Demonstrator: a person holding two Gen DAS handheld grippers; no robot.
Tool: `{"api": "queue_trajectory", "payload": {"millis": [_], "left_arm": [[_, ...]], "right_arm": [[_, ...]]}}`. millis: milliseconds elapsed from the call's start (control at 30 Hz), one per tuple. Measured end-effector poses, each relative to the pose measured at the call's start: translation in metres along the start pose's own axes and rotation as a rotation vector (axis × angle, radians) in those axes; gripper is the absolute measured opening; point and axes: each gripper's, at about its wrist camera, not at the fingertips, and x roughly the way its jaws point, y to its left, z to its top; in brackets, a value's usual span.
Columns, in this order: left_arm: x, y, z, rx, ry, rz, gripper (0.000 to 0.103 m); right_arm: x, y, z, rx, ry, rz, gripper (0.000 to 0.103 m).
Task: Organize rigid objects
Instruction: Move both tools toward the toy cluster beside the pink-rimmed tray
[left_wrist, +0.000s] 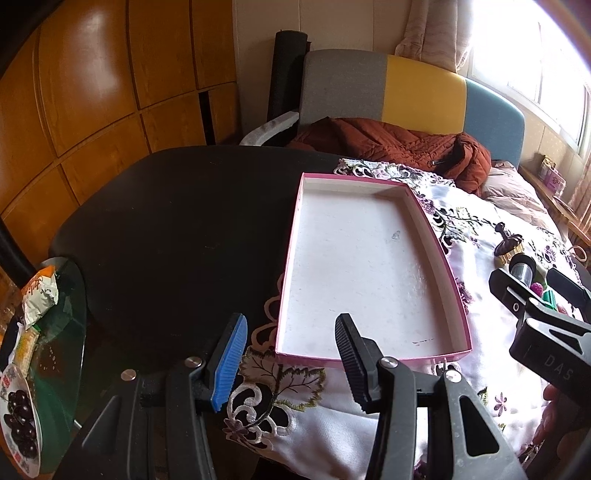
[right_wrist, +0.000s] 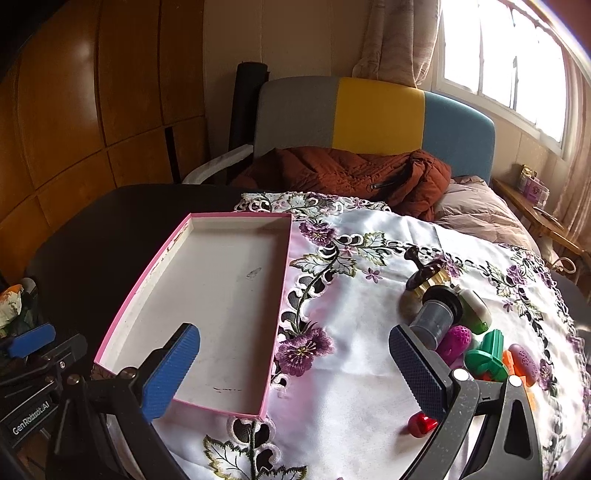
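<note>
A shallow pink-rimmed box (left_wrist: 458, 295) (right_wrist: 129, 299) with a white inside lies empty on the embroidered cloth (right_wrist: 354, 332). My left gripper (left_wrist: 291, 358) is open and empty at the box's near left corner. My right gripper (right_wrist: 295, 369) is open and empty above the cloth, right of the box; it also shows in the left wrist view (left_wrist: 535, 284). A cluster of small objects lies at its right: a dark stamp with a gold base (right_wrist: 424, 277), a grey cylinder (right_wrist: 436, 319), a green-and-white capsule (right_wrist: 476, 306), a magenta piece (right_wrist: 456, 341), a green piece (right_wrist: 485, 356), a red piece (right_wrist: 421, 424).
The cloth covers the right part of a black round table (left_wrist: 166, 229). A rust jacket (right_wrist: 351, 170) lies on a sofa behind. At the left, a glass side table (left_wrist: 62, 362) holds snack packets and a plate of dark fruit (left_wrist: 20, 417).
</note>
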Motion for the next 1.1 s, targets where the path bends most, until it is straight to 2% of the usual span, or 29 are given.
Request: {"api": "queue_trajectory", "payload": {"millis": [300, 600, 767, 933, 1100], "left_arm": [[0.004, -0.006, -0.001, 0.015, 0.013, -0.024, 0.050], [0.006, -0.015, -0.003, 0.036, 0.020, -0.063, 0.050], [0.008, -0.021, -0.003, 0.053, 0.028, -0.076, 0.050], [0.012, -0.034, -0.004, 0.081, 0.049, -0.140, 0.050], [0.015, -0.058, -0.001, 0.122, 0.070, -0.254, 0.050]], "right_arm": [[0.003, -0.014, 0.000, 0.018, 0.010, 0.000, 0.103], [0.000, -0.053, 0.011, 0.050, -0.007, -0.043, 0.103], [-0.001, -0.085, 0.019, 0.091, -0.019, -0.074, 0.103], [-0.003, -0.133, 0.032, 0.165, -0.022, -0.059, 0.103], [0.001, -0.198, 0.042, 0.246, -0.021, -0.129, 0.103]]}}
